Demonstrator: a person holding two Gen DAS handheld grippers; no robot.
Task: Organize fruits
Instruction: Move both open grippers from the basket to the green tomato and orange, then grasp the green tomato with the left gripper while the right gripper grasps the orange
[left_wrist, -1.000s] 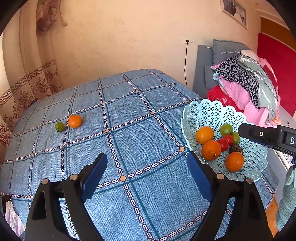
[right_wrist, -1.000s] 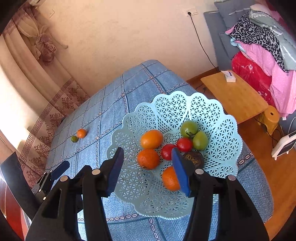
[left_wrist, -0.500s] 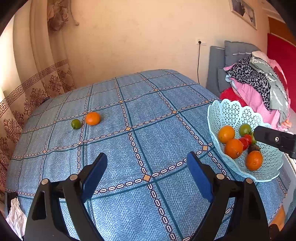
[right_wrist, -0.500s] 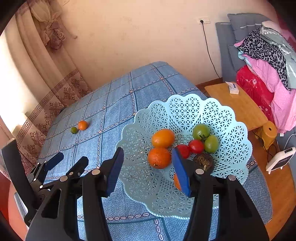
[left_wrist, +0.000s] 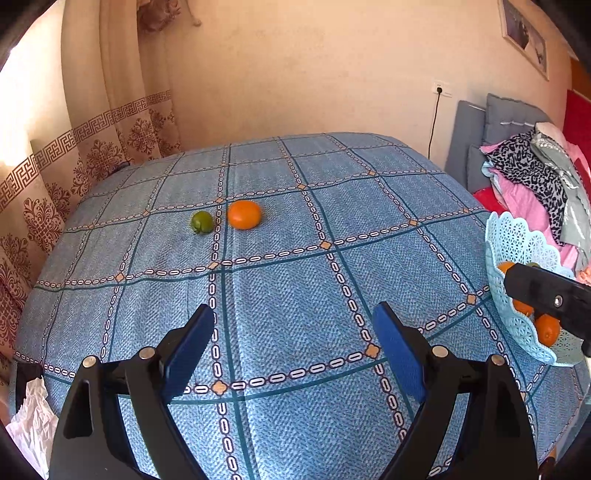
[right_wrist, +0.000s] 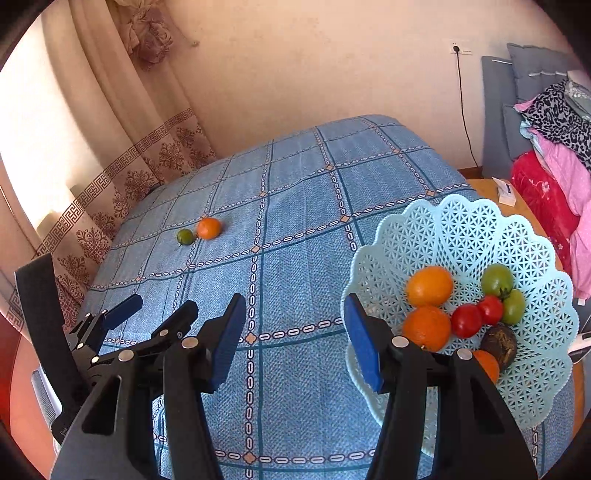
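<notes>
An orange and a small green fruit lie side by side on the blue checked cloth, far ahead of my open, empty left gripper. Both show in the right wrist view, orange and green fruit. A pale blue lattice basket at the right holds several oranges, tomatoes and green fruits. My right gripper is open and empty, its right finger at the basket's left rim. The left gripper shows at lower left. The basket shows at the left wrist view's right edge.
The blue cloth covers a table by a beige wall. Curtains hang at the left. A grey sofa with piled clothes stands at the right. A wooden side table sits behind the basket. White paper lies at lower left.
Both grippers have swung left, away from the basket. The orange and green fruit moved toward the centre of the left wrist view. Both grippers stayed open and empty.
</notes>
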